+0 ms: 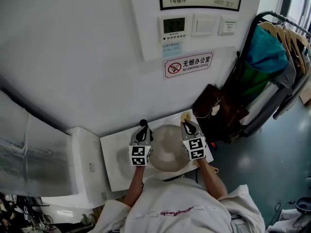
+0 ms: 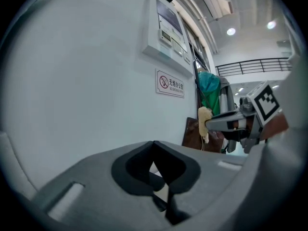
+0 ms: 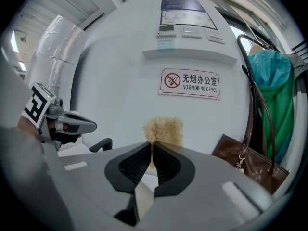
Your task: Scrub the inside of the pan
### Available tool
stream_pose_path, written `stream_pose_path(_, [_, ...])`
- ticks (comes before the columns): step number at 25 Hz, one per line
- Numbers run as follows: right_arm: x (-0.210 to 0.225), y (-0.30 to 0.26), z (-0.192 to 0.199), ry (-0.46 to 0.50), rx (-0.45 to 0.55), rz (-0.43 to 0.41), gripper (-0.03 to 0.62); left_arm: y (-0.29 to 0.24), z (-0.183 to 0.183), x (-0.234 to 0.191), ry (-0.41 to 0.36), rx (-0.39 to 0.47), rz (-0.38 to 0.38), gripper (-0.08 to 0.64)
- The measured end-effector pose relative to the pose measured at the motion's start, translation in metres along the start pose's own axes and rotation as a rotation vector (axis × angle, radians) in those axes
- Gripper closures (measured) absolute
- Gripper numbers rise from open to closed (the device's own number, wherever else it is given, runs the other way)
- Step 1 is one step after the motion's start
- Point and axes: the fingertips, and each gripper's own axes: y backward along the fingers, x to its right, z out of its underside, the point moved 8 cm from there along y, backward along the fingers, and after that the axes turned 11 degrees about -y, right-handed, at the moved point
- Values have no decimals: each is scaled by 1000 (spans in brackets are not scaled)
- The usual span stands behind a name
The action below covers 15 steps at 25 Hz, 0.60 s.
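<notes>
A round, pale pan (image 1: 167, 154) sits in the middle of a white surface (image 1: 114, 164) pushed against a white wall (image 1: 87, 57). The person stands at 6 o'clock of it, with one hand-held gripper on each side.

The right hand-held gripper (image 1: 187, 123) reaches over the pan's rim at about 1 o'clock. In its own view its ribbed jaws are pressed onto a yellowish, fibrous scrub pad (image 3: 163, 129), which sticks up past the tips. The pad hangs in the air above the far rim, not down inside the pan.

The left hand-held gripper (image 1: 143, 130) is over the rim at about 10 o'clock. Its jaws (image 2: 153, 144) meet at the tips, and nothing stands out beyond them. The pan's black handle (image 3: 102, 145) lies just below and beyond those tips. I cannot tell whether the handle touches them. In the head view the handle shows as a dark knob (image 1: 143, 123) right at the tips.

On the wall at 12 o'clock hangs a red-and-white no-smoking sign (image 1: 188, 65), with a thermostat panel (image 1: 174, 28) above it. At 3 o'clock of the surface a brown leather bag (image 1: 214, 113) leans by the wall. At 2 o'clock, teal and green coats (image 1: 267, 57) hang on a rack.
</notes>
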Motion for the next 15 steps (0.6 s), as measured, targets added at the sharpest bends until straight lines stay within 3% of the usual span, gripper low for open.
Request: stream_pose_path(15, [9,2,-4,5,15,17,569,-8,-9,6,-2,19,-9,560])
